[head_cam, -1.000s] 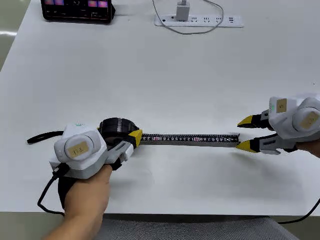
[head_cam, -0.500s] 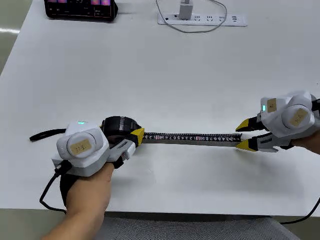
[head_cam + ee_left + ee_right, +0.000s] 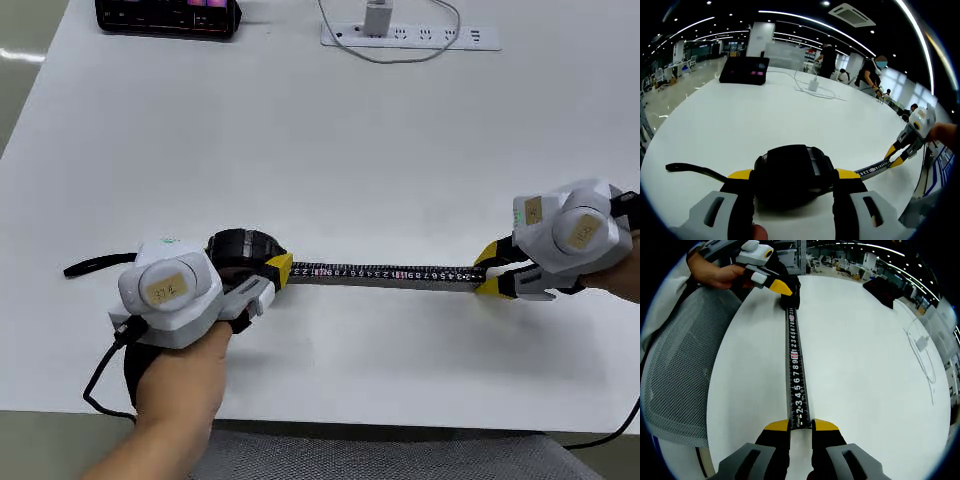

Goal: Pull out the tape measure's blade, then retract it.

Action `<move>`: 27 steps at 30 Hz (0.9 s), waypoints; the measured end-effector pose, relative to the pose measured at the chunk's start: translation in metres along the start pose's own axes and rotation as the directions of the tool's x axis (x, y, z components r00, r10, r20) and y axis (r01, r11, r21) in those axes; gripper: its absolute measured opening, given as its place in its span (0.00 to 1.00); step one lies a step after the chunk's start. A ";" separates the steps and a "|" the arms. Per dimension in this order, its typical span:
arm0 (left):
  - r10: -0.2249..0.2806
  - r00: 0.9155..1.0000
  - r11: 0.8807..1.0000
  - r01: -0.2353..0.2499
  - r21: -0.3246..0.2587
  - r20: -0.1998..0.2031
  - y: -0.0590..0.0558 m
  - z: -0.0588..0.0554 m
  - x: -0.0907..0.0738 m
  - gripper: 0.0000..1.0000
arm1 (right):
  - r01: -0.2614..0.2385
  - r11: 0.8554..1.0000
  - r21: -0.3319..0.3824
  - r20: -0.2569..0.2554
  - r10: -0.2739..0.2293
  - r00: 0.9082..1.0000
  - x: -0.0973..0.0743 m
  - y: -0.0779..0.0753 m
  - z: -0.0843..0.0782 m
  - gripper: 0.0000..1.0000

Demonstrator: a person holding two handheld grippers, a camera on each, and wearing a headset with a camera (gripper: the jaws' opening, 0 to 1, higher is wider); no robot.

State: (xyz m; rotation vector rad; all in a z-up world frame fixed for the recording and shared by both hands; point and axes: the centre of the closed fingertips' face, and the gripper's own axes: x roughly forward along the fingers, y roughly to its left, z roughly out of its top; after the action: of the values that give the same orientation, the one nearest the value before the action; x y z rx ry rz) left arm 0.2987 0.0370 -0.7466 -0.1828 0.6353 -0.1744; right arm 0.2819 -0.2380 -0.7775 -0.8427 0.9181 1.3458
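Left gripper (image 3: 265, 280): clamped tight round the tape measure case (image 3: 238, 252), a yellow tip hugging each side, down at 8 o'clock in the head view.
Case: black and chunky, resting on the white table (image 3: 350, 150), pinned between the left jaws; sitting at 6 o'clock in the left gripper view.
Blade (image 3: 385, 273): out of the case and stretched along the table toward 3 o'clock, dark face up, pale numbers readable, a red mark partway along.
Right gripper (image 3: 488, 271): over at 3 o'clock in the head view, jaws closed in on the blade's free end, one yellow tip pressed against each edge.
Right gripper view: blade running from 6 o'clock straight up to 12, where the case and the left gripper wait at the far end; grey mesh chair back (image 3: 675, 365) off at 9 o'clock.
Left gripper view: right gripper out at 3 o'clock, holding the blade's tip.
Strap (image 3: 95, 266): thin black loop trailing off the case toward 9 o'clock, flat on the table.
Far edge of table: white power strip (image 3: 440, 37) at 12 to 1 o'clock with a white charger (image 3: 378, 18) plugged in and its cable curling beside it; dark tablet (image 3: 168, 15) at 11 o'clock, well apart from the action.
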 end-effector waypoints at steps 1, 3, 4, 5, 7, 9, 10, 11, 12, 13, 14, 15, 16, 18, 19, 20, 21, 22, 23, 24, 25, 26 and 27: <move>0.000 1.000 1.000 0.000 0.000 0.000 0.000 0.000 0.000 0.59 | 0.001 1.000 -0.004 -0.003 -0.001 1.000 0.000 0.000 0.000 0.13; 0.001 1.000 1.000 -0.001 -0.001 0.000 0.000 0.000 0.000 0.59 | 0.003 1.000 -0.008 -0.007 -0.003 1.000 0.000 0.000 0.000 0.12; 0.001 1.000 1.000 -0.001 -0.001 -0.001 0.000 0.000 0.000 0.59 | 0.004 1.000 -0.010 -0.008 -0.004 1.000 0.000 0.000 0.000 0.12; 0.001 1.000 1.000 -0.001 -0.001 -0.001 0.000 0.000 0.000 0.59 | 0.005 1.000 -0.011 -0.010 -0.006 1.000 0.000 0.000 0.000 0.12; 0.002 1.000 1.000 -0.002 0.000 -0.001 0.000 0.000 0.000 0.59 | 0.011 1.000 -0.017 -0.013 -0.011 1.000 0.000 0.000 -0.001 0.12; 0.003 1.000 1.000 -0.003 -0.003 -0.002 0.001 0.000 0.001 0.59 | 0.017 1.000 -0.021 -0.017 -0.017 1.000 0.000 0.000 -0.001 0.11; 0.004 1.000 1.000 -0.004 -0.007 -0.003 0.001 0.000 0.001 0.59 | 0.017 1.000 -0.021 -0.018 -0.017 1.000 0.000 0.000 -0.001 0.11; 0.005 1.000 1.000 -0.005 -0.005 -0.006 0.001 0.000 0.001 0.59 | 0.016 1.000 -0.016 -0.019 -0.016 1.000 0.000 0.001 -0.001 0.11; 0.006 1.000 1.000 -0.006 -0.006 -0.008 0.001 0.000 0.001 0.59 | 0.013 1.000 -0.013 -0.019 -0.014 1.000 0.000 0.001 -0.001 0.11; 0.007 1.000 1.000 -0.007 -0.007 -0.008 0.001 -0.001 0.001 0.59 | 0.012 1.000 -0.011 -0.020 -0.012 1.000 0.000 0.002 -0.001 0.11; 0.007 1.000 1.000 -0.007 -0.007 -0.008 0.001 -0.001 0.001 0.59 | 0.011 1.000 -0.010 -0.021 -0.012 1.000 0.000 0.003 -0.001 0.11; 0.008 1.000 1.000 -0.008 -0.007 -0.008 0.001 -0.001 0.001 0.59 | 0.013 1.000 -0.011 -0.021 -0.013 1.000 0.000 0.003 -0.001 0.11; 0.010 1.000 1.000 -0.010 -0.008 -0.008 0.001 -0.001 0.001 0.59 | 0.014 1.000 -0.010 -0.020 -0.015 1.000 0.000 0.002 -0.001 0.11; 0.012 1.000 1.000 -0.012 -0.007 -0.008 0.001 -0.001 0.001 0.59 | 0.015 1.000 -0.006 -0.018 -0.015 1.000 0.000 0.002 -0.002 0.11; 0.012 1.000 1.000 -0.012 -0.007 -0.007 0.001 -0.001 0.001 0.59 | 0.015 1.000 -0.007 -0.019 -0.015 1.000 0.000 0.002 -0.002 0.11; 0.012 1.000 1.000 -0.012 -0.006 -0.007 0.001 0.000 0.001 0.59 | 0.015 1.000 -0.009 -0.019 -0.015 1.000 0.000 0.002 -0.002 0.11; 0.012 1.000 1.000 -0.012 -0.006 -0.008 0.001 0.000 0.001 0.59 | 0.015 1.000 -0.007 -0.018 -0.015 1.000 0.000 0.002 -0.002 0.11; 0.011 1.000 1.000 -0.011 -0.005 -0.010 0.001 -0.001 0.001 0.59 | 0.014 1.000 -0.003 -0.016 -0.014 1.000 0.000 0.001 -0.002 0.11; 0.010 1.000 1.000 -0.010 -0.003 -0.014 0.001 -0.001 0.001 0.59 | 0.014 1.000 -0.002 -0.015 -0.014 1.000 0.000 0.001 -0.002 0.11; 0.009 1.000 1.000 -0.009 -0.004 -0.018 0.001 -0.001 0.001 0.59 | 0.013 1.000 -0.002 -0.015 -0.013 1.000 0.000 0.001 -0.002 0.11; 0.010 1.000 1.000 -0.010 -0.002 -0.019 0.001 -0.001 0.001 0.59 | 0.013 1.000 -0.003 -0.015 -0.013 1.000 0.000 0.001 -0.002 0.11; 0.011 1.000 1.000 -0.011 0.000 -0.021 0.001 -0.001 0.001 0.59 | 0.012 1.000 -0.003 -0.016 -0.012 1.000 0.000 0.001 -0.002 0.11; 0.010 1.000 1.000 -0.010 0.001 -0.021 0.001 -0.001 0.001 0.58 | 0.012 1.000 -0.003 -0.018 -0.012 1.000 0.000 0.001 -0.002 0.11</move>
State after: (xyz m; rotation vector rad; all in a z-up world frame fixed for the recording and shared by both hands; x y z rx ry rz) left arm 0.2988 0.0373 -0.7478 -0.1773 0.6574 -0.1666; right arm 0.2808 -0.2402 -0.7783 -0.8628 0.9239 1.3314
